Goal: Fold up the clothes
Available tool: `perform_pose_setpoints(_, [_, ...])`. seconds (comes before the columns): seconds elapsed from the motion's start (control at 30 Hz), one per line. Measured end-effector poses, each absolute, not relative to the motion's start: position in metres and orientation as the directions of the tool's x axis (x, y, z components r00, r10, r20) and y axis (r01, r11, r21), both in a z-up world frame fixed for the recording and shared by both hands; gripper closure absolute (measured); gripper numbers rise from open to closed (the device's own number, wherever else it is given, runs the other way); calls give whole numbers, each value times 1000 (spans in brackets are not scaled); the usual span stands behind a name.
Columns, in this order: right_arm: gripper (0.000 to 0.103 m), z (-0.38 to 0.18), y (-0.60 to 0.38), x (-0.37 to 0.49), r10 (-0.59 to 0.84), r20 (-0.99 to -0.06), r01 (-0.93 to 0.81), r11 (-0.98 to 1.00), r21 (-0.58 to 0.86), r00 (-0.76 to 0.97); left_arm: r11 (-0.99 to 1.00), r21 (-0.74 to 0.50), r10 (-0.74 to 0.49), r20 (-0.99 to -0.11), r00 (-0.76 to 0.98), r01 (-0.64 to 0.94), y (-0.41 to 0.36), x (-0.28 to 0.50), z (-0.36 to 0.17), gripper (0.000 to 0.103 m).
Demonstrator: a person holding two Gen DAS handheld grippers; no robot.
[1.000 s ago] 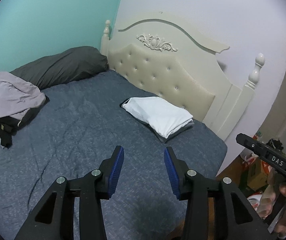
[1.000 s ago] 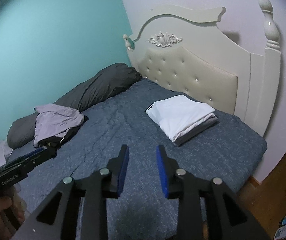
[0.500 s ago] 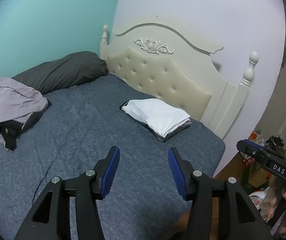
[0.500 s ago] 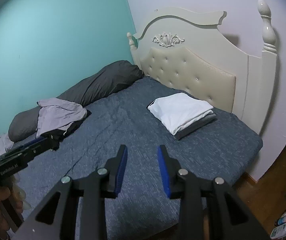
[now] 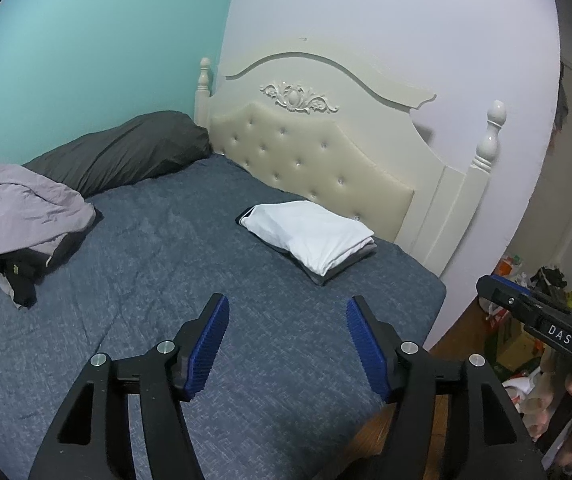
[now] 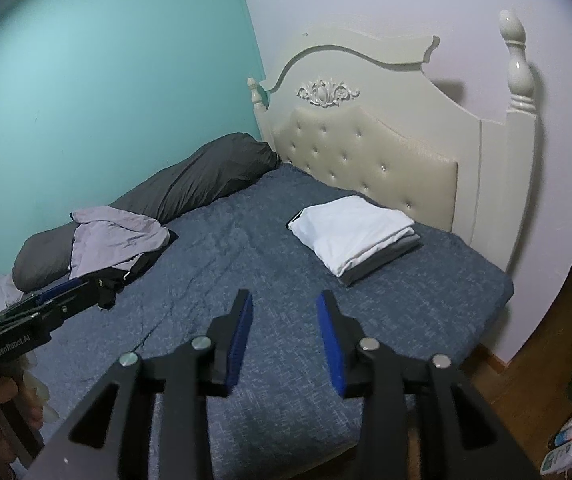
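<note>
Left hand-held gripper (image 5: 287,342) jaws opening, wide apart, nothing between them. Right hand-held gripper (image 6: 285,338) also opening, empty. Both angled down over the bed (image 5: 146,280). Folded clothes (image 5: 310,236) stacked near headboard (image 5: 326,160); unfolded pile (image 5: 26,224) beside pillow (image 5: 118,152).

A bed (image 5: 174,288) with a blue-grey cover lies ahead of the tongs. On it, ahead and to the right by the headboard (image 5: 326,152), sits a folded stack (image 5: 310,236), white on top. Far left lies a crumpled heap (image 5: 26,216), with a dark pillow (image 5: 126,152) behind it along the wall.
</note>
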State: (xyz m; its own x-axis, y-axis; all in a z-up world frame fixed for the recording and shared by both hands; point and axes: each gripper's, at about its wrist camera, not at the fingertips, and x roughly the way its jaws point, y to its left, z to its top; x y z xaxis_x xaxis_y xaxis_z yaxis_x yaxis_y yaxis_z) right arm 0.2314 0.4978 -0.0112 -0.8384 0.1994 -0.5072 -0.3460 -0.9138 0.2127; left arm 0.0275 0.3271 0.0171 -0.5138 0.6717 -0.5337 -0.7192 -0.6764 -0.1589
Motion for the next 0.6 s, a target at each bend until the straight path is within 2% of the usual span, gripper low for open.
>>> perform_pose_setpoints(0.1, [51, -9, 496, 235, 199, -501, -344, -914, 216, -842, -674, -153, 670, -537, -512, -723, 327, 28, 18, 37])
perform_pose_setpoints(0.4, [50, -7, 495, 241, 210, -498, -354, -911, 213, -841, -673, -147, 670, -537, -513, -725, 327, 30, 20, 34])
perform_pose_setpoints(0.6, [46, -6, 489, 245, 220, -494, -356, -913, 200, -841, -672, -140, 667, -540, -513, -727, 326, 32, 19, 34])
